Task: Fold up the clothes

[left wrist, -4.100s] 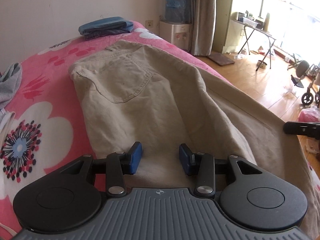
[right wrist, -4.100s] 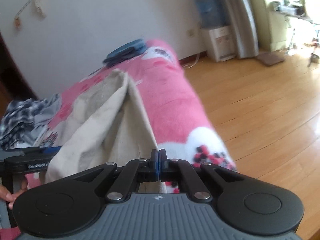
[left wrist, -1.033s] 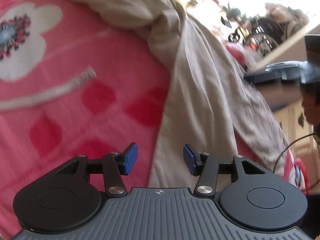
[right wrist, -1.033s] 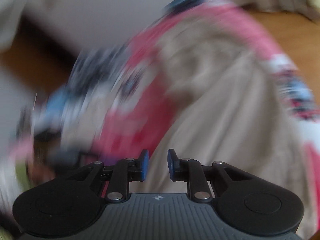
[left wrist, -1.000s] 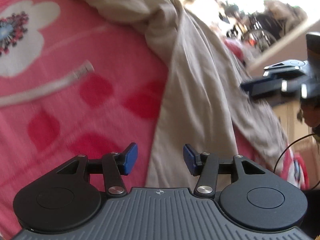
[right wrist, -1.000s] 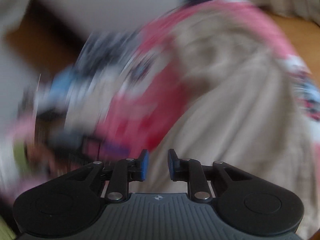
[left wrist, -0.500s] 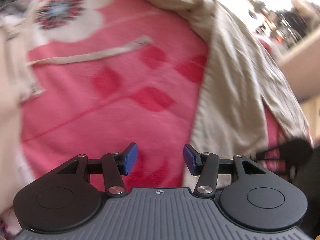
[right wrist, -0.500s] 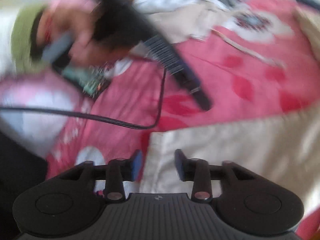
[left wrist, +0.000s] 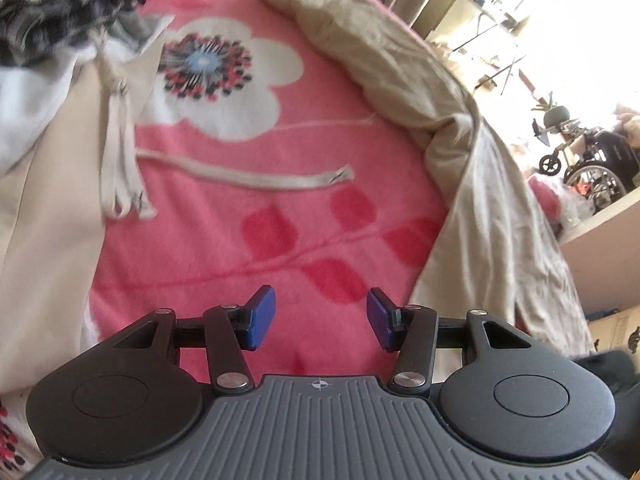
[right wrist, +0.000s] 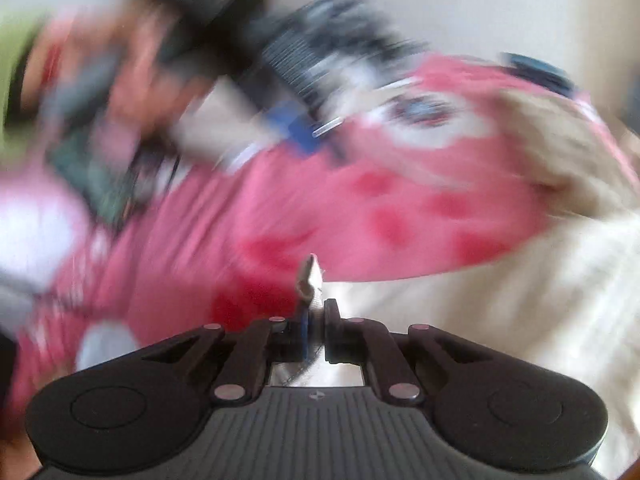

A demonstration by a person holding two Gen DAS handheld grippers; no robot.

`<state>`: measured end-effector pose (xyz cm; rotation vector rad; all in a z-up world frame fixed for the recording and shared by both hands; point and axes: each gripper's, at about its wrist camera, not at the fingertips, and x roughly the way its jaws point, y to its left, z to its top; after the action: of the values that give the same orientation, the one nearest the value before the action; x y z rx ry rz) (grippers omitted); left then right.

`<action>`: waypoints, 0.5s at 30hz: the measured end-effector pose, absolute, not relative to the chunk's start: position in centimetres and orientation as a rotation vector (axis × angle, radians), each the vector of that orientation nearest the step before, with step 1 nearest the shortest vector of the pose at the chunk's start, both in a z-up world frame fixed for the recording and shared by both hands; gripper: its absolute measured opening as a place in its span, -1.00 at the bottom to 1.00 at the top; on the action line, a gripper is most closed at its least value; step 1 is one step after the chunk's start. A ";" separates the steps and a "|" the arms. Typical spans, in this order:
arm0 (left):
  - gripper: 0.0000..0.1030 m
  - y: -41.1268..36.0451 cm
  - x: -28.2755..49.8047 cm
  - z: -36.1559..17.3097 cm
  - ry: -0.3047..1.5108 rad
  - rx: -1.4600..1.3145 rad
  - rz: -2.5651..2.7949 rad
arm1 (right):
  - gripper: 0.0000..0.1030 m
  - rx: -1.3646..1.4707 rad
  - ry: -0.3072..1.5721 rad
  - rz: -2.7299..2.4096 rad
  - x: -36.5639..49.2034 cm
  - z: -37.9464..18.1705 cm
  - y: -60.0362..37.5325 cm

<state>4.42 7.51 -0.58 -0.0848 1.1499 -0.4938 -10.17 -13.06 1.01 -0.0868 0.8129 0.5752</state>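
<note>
The right gripper [right wrist: 314,320] is clenched on a hem of the beige trousers [left wrist: 472,184] – likely to carry it over for a fold – while they lie rumpled along the pink blanket [left wrist: 248,248] and the left gripper [left wrist: 321,318] hovers, fingers spread, gripping nothing.

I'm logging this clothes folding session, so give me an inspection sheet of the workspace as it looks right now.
Surface: pink fleece blanket with white flowers, covering a bed.
Job's things: beige cotton trousers, bunched along the blanket's right side, one leg trailing toward the near edge.
Clutter: cream garment with flat drawstrings at left; black-and-white checked cloth far left.
Grippers: left gripper open over bare blanket, holding nothing; right gripper shut on a beige fabric edge, apparently the trousers' hem; that view is blurred.
Cables: nothing seen.
Surroundings: wheelchair on the floor by a bright window.
</note>
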 end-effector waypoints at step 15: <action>-0.02 0.3 3.2 1.0 1.114 0.017 -0.649 | -0.88 0.757 0.574 -0.262 -28.2 5.3 -42.8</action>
<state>3.22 0.28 0.99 0.0169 1.1140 -0.6488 -28.20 -42.79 5.26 0.7567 0.5740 -0.2622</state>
